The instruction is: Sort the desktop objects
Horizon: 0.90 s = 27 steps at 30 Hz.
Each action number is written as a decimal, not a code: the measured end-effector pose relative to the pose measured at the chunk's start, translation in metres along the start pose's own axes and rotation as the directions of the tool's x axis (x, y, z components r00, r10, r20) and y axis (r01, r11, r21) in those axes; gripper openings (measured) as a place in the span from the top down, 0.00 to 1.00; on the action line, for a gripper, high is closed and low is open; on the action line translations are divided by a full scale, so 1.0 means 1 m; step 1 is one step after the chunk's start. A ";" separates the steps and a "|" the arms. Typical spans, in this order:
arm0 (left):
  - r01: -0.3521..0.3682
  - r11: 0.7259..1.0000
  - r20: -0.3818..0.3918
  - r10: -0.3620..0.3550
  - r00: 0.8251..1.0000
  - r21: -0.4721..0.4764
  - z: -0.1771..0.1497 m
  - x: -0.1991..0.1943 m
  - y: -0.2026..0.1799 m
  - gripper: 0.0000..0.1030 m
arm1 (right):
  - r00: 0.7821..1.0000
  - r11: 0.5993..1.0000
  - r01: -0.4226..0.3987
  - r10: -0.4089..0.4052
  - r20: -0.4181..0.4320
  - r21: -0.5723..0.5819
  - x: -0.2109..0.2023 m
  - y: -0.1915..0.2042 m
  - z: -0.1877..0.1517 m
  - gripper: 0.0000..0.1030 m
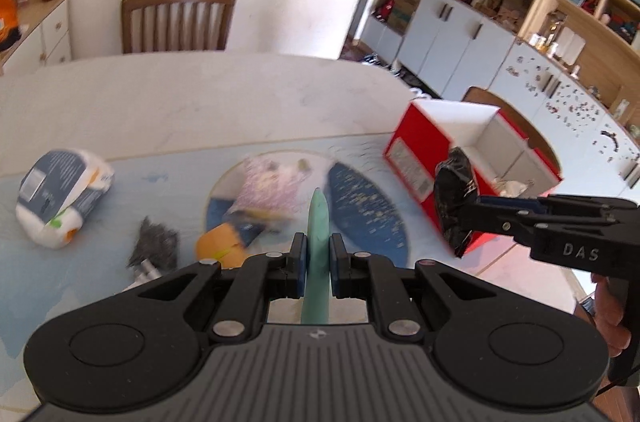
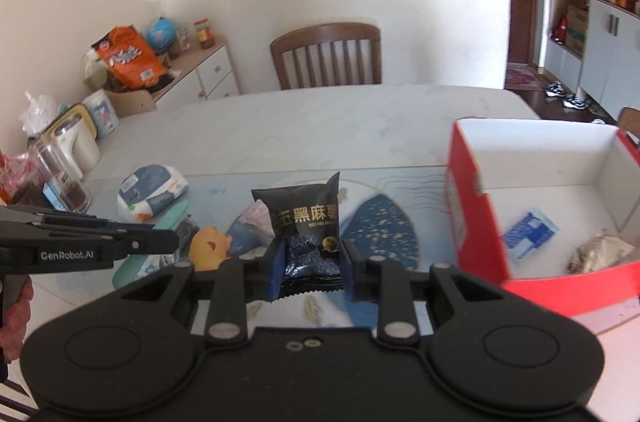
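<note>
**Over the mat: both grippers loaded, box to the right**

Far left on the mat (image 2: 372, 222): white-and-grey pouch (image 1: 60, 196), lying on its side, nobody on it. Just right of it a dark bristly item (image 1: 154, 248) and an orange toy (image 2: 208, 246), both loose, both nearer the left gripper.

Left gripper (image 1: 319, 264): clamped on a thin mint-green flat piece (image 1: 319, 222), held edge-up, long axis pointing straight away along the fingers. Can't tell what it is.

Right gripper (image 2: 310, 268): clamped on a black snack packet (image 2: 306, 218), upright, gripped at its lower half, printed face toward the camera.

Right of both: red box (image 2: 472, 218), open top, white inside. It already holds a blue-and-white packet (image 2: 528, 232) and a crumpled beige wrapper (image 2: 600, 254), both toward the near side; far half looks bare.

Key relation: box lies right of the right gripper, just beside it, rim about level with the packet. Right gripper is clearly the nearer one. My read: next move is right and over the near-left wall, then release. Risk: packet's bottom edge catching that wall.
</note>
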State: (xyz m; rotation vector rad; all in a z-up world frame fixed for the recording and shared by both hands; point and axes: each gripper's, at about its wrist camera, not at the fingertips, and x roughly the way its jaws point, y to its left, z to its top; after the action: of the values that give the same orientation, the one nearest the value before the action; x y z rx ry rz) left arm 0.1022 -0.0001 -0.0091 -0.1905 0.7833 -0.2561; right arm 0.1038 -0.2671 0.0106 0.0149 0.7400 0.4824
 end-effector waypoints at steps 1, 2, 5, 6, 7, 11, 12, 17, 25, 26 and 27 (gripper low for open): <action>0.008 1.000 0.005 -0.008 1.000 0.007 0.002 0.000 -0.005 0.90 | 1.000 1.000 0.007 -0.007 0.006 0.007 -0.005 -0.004 0.000 0.73; 0.017 1.000 0.009 -0.017 1.000 0.013 0.005 -0.001 -0.011 0.90 | 1.000 1.000 0.011 -0.011 0.012 0.013 -0.008 -0.007 0.000 0.73; 0.042 0.999 0.021 -0.043 0.999 0.027 0.010 0.000 -0.027 0.90 | 0.999 0.999 0.028 -0.029 0.028 0.027 -0.020 -0.019 0.000 0.73; 0.047 0.998 0.031 -0.048 0.998 0.029 0.012 0.000 -0.032 0.90 | 0.999 0.999 0.034 -0.035 0.032 0.031 -0.024 -0.023 0.000 0.73; 0.052 0.998 0.039 -0.053 0.998 0.037 0.014 -0.001 -0.038 0.90 | 0.999 0.999 0.039 -0.040 0.034 0.034 -0.026 -0.026 0.000 0.73; 0.070 0.996 0.037 -0.073 0.997 0.063 0.020 0.007 -0.058 0.90 | 0.997 0.997 0.055 -0.057 0.045 0.045 -0.035 -0.041 -0.001 0.73; 0.076 0.995 0.034 -0.079 0.996 0.066 0.021 0.010 -0.063 0.90 | 0.997 0.997 0.059 -0.062 0.047 0.048 -0.037 -0.044 -0.002 0.73; 0.098 0.990 0.024 -0.101 0.995 0.106 0.029 0.023 -0.093 0.90 | 0.995 0.994 0.085 -0.089 0.055 0.061 -0.046 -0.067 -0.003 0.73; 0.138 0.978 0.007 -0.141 0.990 0.158 0.041 0.052 -0.141 0.90 | 0.989 0.990 0.127 -0.131 0.070 0.065 -0.054 -0.110 0.003 0.73; 0.144 0.976 0.005 -0.147 0.989 0.161 0.042 0.056 -0.146 0.90 | 0.988 0.989 0.131 -0.136 0.074 0.065 -0.055 -0.116 0.003 0.73; 0.148 0.975 0.003 -0.151 0.989 0.166 0.043 0.059 -0.152 0.90 | 0.987 0.989 0.134 -0.138 0.077 0.066 -0.056 -0.121 0.004 0.73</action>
State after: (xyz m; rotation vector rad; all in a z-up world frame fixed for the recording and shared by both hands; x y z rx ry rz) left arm 0.1497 -0.1594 0.0212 -0.0940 0.7290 -0.4601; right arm 0.1215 -0.3983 0.0280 0.0400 0.6708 0.3271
